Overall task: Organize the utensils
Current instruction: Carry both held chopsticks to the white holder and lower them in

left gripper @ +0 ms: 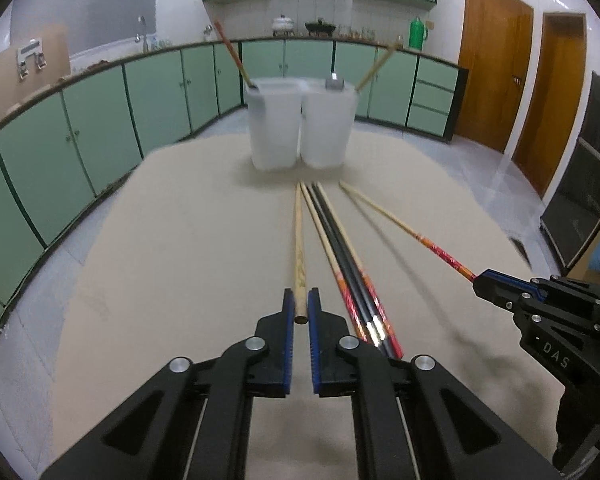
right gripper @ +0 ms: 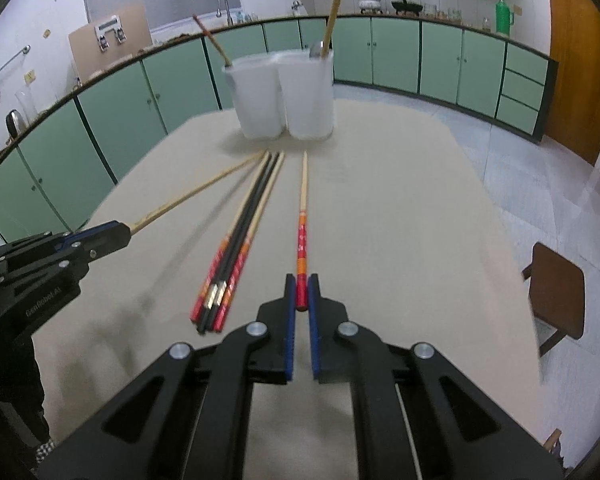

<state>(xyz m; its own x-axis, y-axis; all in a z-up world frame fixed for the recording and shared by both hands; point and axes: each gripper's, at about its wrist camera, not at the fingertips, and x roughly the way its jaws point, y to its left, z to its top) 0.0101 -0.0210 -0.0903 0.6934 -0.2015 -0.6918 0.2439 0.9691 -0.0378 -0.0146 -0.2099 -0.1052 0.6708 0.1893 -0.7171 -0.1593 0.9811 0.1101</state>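
My left gripper (left gripper: 301,300) is shut on the thick end of a plain wooden chopstick (left gripper: 299,240) that points toward two white plastic holders (left gripper: 300,128). My right gripper (right gripper: 301,286) is shut on the red end of a red-and-orange chopstick (right gripper: 302,216). It also shows in the left wrist view (left gripper: 404,226), held by the right gripper (left gripper: 478,278). A bundle of several red and black chopsticks (left gripper: 348,264) lies on the table between the two held ones; it shows in the right wrist view (right gripper: 240,240). Each holder has a chopstick leaning out, and the right one holds a spoon (right gripper: 316,50).
The beige table (left gripper: 180,240) has open surface left of the chopsticks. Green cabinets (left gripper: 100,120) line the walls behind. A brown stool (right gripper: 556,288) stands off the table's right edge. The left gripper shows at the left of the right wrist view (right gripper: 116,232).
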